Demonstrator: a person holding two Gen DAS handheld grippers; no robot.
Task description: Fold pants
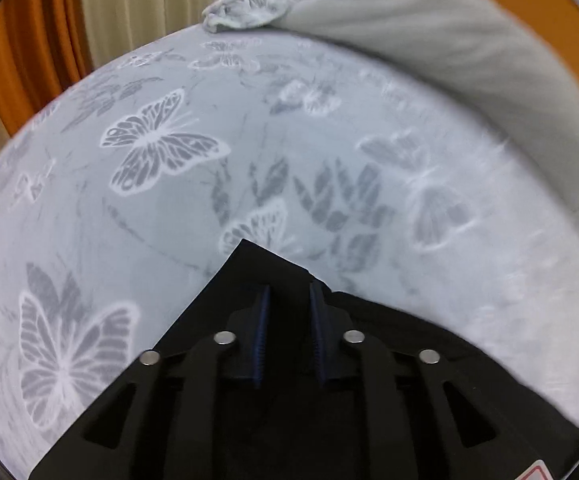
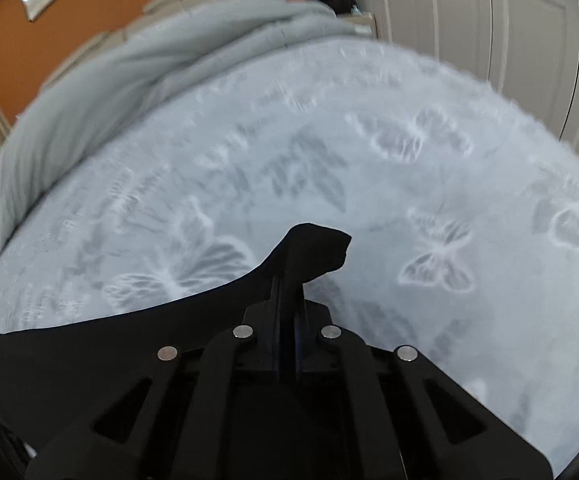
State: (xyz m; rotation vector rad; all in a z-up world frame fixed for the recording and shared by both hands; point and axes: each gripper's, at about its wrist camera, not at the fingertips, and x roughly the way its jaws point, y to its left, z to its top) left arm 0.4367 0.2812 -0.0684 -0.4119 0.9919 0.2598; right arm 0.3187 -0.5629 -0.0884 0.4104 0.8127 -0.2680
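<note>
A bed [image 1: 329, 128] with a pale butterfly-print sheet [image 2: 409, 184] fills both views, a grey blanket [image 1: 429, 40] bunched along its far edge. Black pants [image 2: 89, 352] lie across the sheet. The right gripper [image 2: 288, 292] has its jaws closed on a raised fold of the pants. The left gripper [image 1: 288, 292] holds its jaws narrowly apart over a pants corner, gripping nothing visibly.

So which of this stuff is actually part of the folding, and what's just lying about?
Part of the job:
black pants
left tool
right tool

Just there:
butterfly bedsheet
grey blanket
curtains
white doors
</note>
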